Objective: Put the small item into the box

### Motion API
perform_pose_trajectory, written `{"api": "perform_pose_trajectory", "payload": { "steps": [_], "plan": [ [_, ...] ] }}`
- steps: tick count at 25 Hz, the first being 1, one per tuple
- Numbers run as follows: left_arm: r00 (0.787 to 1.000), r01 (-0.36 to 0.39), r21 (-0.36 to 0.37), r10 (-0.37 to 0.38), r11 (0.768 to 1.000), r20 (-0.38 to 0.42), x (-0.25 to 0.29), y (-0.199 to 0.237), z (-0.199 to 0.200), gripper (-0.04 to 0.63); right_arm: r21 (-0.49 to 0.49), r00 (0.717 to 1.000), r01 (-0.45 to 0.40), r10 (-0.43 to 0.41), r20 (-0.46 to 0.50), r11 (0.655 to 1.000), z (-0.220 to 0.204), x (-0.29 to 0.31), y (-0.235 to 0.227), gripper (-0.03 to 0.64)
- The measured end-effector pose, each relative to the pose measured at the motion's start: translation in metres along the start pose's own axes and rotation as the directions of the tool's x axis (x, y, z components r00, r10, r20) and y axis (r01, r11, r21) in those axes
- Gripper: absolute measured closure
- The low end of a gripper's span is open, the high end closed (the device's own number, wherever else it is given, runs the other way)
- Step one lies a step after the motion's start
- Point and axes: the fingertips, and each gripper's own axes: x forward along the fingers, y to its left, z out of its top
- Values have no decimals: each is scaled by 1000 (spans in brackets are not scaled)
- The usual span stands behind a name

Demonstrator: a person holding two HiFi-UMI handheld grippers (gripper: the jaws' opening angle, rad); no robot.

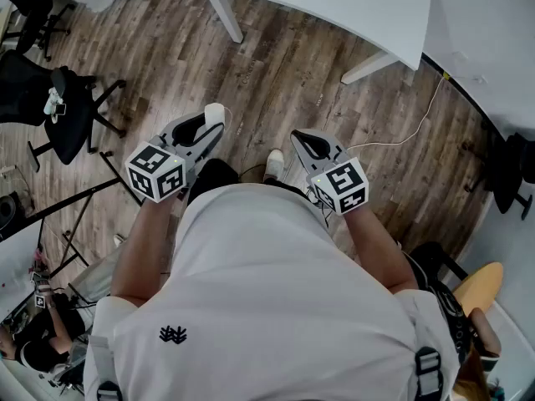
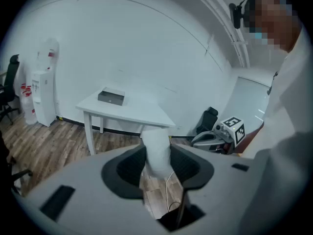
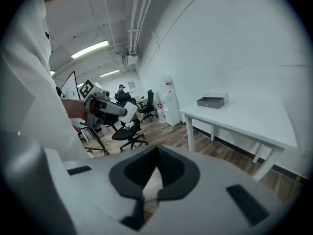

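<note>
A small white item [image 2: 156, 153] is clamped between the jaws of my left gripper [image 2: 156, 147], held at waist height over the wooden floor. From the head view the same item [image 1: 215, 113] sticks out of the left gripper [image 1: 205, 128]. My right gripper [image 1: 299, 140] is beside it, its fingertips touching with nothing between them; in its own view the right gripper [image 3: 156, 152] is shut too. A grey box [image 3: 212, 101] lies on a white table [image 3: 254, 119] ahead; from the left gripper view the box [image 2: 111, 97] sits on the table's [image 2: 127, 112] far side.
Black office chairs [image 1: 67, 107] stand to my left, with tripod legs [image 1: 75, 211] near them. A white cable [image 1: 418, 124] trails across the floor under the table edge [image 1: 334, 7]. A water dispenser [image 2: 45, 87] stands by the wall. A yellow stool [image 1: 481, 286] is at my right.
</note>
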Motion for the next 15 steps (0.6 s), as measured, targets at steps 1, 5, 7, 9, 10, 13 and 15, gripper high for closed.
{"api": "perform_pose_trajectory", "payload": {
  "steps": [1, 5, 7, 9, 10, 13, 15],
  "plan": [
    [1000, 2, -13, -2, 1000, 0, 0, -1, -4, 428, -2, 1000, -4, 4, -5, 1000, 0, 0, 3, 611],
    [1000, 23, -37, -24, 999, -7, 1, -2, -10, 428, -6, 1000, -5, 5, -14, 1000, 1, 2, 8, 611],
    [999, 40, -34, -40, 999, -8, 4, 0, -8, 428, -7, 1000, 3, -4, -16, 1000, 3, 6, 6, 611],
    [998, 62, -27, -62, 998, -1, 11, 4, -4, 428, -12, 1000, 19, -20, -19, 1000, 6, 12, 2, 611],
    [997, 76, -24, -76, 997, 4, 15, 7, -1, 428, -16, 999, 32, -32, -21, 999, 8, 15, -1, 611],
    [991, 131, -12, -131, 991, 19, 29, 22, 14, 428, -21, 996, 81, -82, -24, 996, 23, 28, -14, 611],
    [986, 166, -9, -165, 986, 21, 39, 42, 31, 428, -7, 993, 114, -114, -19, 993, 42, 40, -24, 611]
  ]
}}
